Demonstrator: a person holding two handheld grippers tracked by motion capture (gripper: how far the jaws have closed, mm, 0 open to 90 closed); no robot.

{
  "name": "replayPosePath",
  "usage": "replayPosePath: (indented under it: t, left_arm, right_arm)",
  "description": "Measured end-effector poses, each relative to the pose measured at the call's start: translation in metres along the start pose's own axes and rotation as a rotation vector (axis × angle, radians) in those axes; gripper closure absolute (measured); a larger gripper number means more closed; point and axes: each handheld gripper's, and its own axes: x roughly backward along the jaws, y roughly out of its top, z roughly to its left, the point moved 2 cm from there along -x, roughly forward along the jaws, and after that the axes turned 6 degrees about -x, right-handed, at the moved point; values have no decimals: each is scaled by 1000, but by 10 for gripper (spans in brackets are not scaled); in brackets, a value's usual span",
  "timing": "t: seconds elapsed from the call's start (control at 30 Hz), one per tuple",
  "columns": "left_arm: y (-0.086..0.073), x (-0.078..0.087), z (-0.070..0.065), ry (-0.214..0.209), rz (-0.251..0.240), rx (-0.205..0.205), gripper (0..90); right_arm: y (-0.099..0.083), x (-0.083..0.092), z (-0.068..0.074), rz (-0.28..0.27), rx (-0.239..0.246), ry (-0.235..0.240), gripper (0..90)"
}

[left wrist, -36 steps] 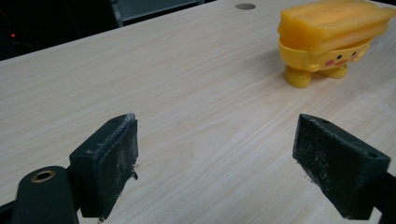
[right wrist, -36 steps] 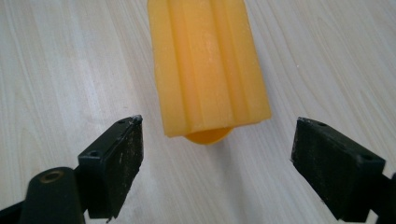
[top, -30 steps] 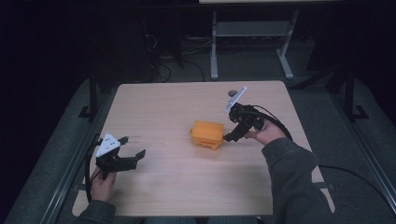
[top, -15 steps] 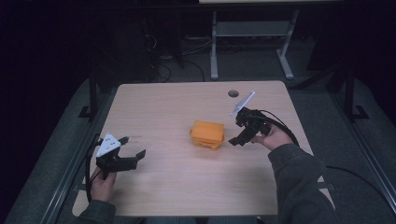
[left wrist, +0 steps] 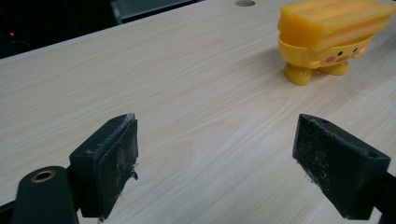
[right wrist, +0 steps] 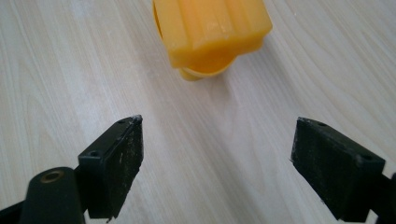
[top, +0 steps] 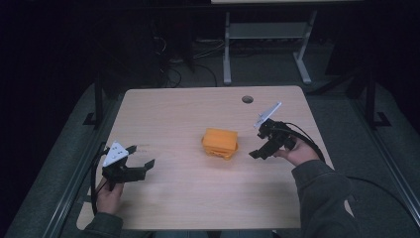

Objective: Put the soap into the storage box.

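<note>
High view: yellow toy (top: 220, 143) standing near the middle of the wooden table (top: 188, 109), well apart from the left gripper (top: 141, 164) and near, but not touching, the right gripper (top: 256, 151). Left gripper held low over the near left part of the table, jaws spread wide, gripping nothing, probably parked out of the way while the other hand works. Right gripper tilted down toward the toy from the right side, jaws also apart and empty, likely so the 2 pads can be lined up on the toy's sides. Small round hole (top: 247, 99) in the tabletop beyond the toy.

Left gripper view: 2 black pads (left wrist: 114, 161) wide apart with bare wood between them; the toy (left wrist: 327, 42) far off at upper right, standing on its short legs, a face with pink cheeks turned this way, a ridged lid on top.

Right gripper view: jaws wide open above the table, the toy (right wrist: 212, 30) straight ahead between their lines but beyond the tips, seen from above its ridged lid. Looks like an approach not yet closed.

Against 1 s ago: right gripper drawn back from right beside the toy to a short gap away and lowered toward the table; toy and left gripper unmoved.
</note>
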Motion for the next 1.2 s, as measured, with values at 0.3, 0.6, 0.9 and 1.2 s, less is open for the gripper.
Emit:
replayPosePath:
  t: [0.3, 0.6, 0.9, 1.2]
  left_arm:
    - [0, 0, 0, 1, 3, -4, 134]
    - [0, -1, 0, -1, 6, -1, 134]
    - [-1, -2, 0, -5, 12, -7, 134]
    - [-1, -3, -1, -5, 15, -7, 134]
  right_arm:
    - [-19, 3, -1, -14, -26, -1, 164]
    - [-37, 4, -2, -25, -59, 3, 164]
    - [-53, 8, -2, -40, -81, 0, 164]
    - [-74, 9, -3, -56, -111, 0, 164]
